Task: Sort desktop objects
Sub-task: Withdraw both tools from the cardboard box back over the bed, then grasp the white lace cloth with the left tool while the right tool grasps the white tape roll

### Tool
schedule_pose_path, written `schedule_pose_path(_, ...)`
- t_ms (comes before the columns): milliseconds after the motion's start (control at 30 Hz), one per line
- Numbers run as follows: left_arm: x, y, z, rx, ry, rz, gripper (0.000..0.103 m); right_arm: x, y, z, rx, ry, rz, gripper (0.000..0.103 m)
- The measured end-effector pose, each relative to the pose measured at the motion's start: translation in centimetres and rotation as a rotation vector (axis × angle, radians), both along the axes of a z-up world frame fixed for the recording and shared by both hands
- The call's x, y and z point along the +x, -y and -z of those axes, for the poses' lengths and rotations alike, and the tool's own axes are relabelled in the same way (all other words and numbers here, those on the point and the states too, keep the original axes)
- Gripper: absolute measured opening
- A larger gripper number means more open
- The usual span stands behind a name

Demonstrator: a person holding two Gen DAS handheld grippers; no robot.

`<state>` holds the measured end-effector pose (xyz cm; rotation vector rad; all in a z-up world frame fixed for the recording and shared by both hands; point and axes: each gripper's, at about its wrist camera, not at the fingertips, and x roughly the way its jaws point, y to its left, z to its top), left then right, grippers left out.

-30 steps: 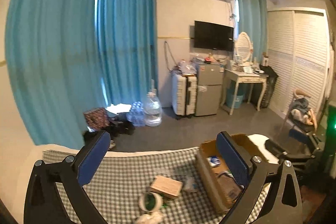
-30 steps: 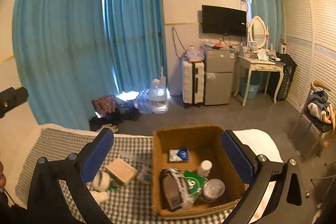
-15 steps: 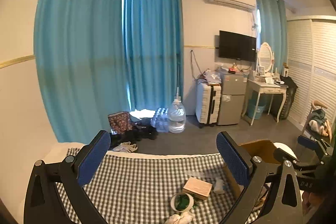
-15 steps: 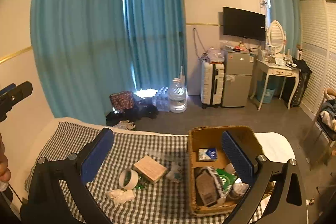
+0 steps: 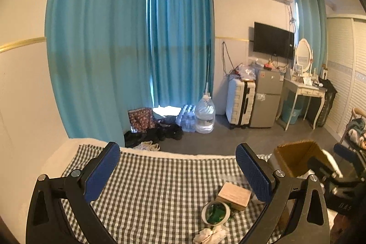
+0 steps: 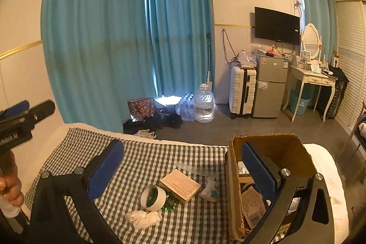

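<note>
Tape roll (image 6: 153,198), small box (image 6: 180,185), white cloth (image 6: 144,218) and a soft toy (image 6: 210,189) lie loose on the checked bench (image 6: 137,159), below and between the right tool's (image 6: 183,166) parted fingers. The carton (image 6: 270,145), already holding items, sits just right of them. The left tool (image 5: 177,169) hangs spread and empty above the same cluster. I judge this the approach to the next pick: lower one tool over a single item, close, then carry it right.
</note>
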<state>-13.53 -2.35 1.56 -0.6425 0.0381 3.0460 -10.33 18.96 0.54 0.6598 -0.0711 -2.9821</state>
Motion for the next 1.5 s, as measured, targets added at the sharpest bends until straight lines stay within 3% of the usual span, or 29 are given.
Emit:
schedule_pose_path(167,-1.3,0.0,4.2,-0.009,0.053,-0.009,0.103,-1.3,0.2,3.0,-0.009,0.038,-0.019,0.094)
schedule_pose_path(400,-2.5,-1.0,11.7,-0.018,0.169,0.016,0.103,-3.6,0.4,9.0,-0.004,0.159,-0.045,0.075)
schedule_pose_path(533,-3.5,-2.5,15.6,-0.048,0.256,0.064,0.103,-5.0,0.8,11.3,-0.012,0.216,-0.055,0.073)
schedule_pose_path(667,-3.2,-3.8,18.1,-0.101,0.276,0.110,0.103,-6.2,1.4,13.3,-0.029,0.264,-0.073,0.072)
schedule_pose_path(800,-3.5,-3.8,21.3,-0.055,0.357,0.158,0.103,-7.4,2.2,15.0,-0.011,0.306,-0.094,0.066)
schedule_pose_path(967,-4.1,-4.2,23.7,-0.031,0.429,0.166,0.103,-8.7,2.6,16.7,-0.017,0.352,-0.101,0.066)
schedule_pose_path(1200,-5.6,-5.2,27.3,0.061,0.532,0.214,0.103,-10.1,3.1,19.3,-0.047,0.424,-0.127,0.066)
schedule_pose_path(1333,-6.4,-5.4,29.6,0.024,0.583,0.186,0.103,-10.5,3.5,20.6,-0.043,0.453,-0.140,0.066)
schedule_pose_path(1367,-6.5,-5.4,30.1,0.006,0.595,0.172,0.101,-10.7,3.6,21.0,-0.044,0.460,-0.143,0.066)
schedule_pose_path(1500,-7.3,-4.4,31.9,-0.019,0.663,0.101,0.072,-11.4,4.1,22.1,-0.052,0.487,-0.153,0.066)
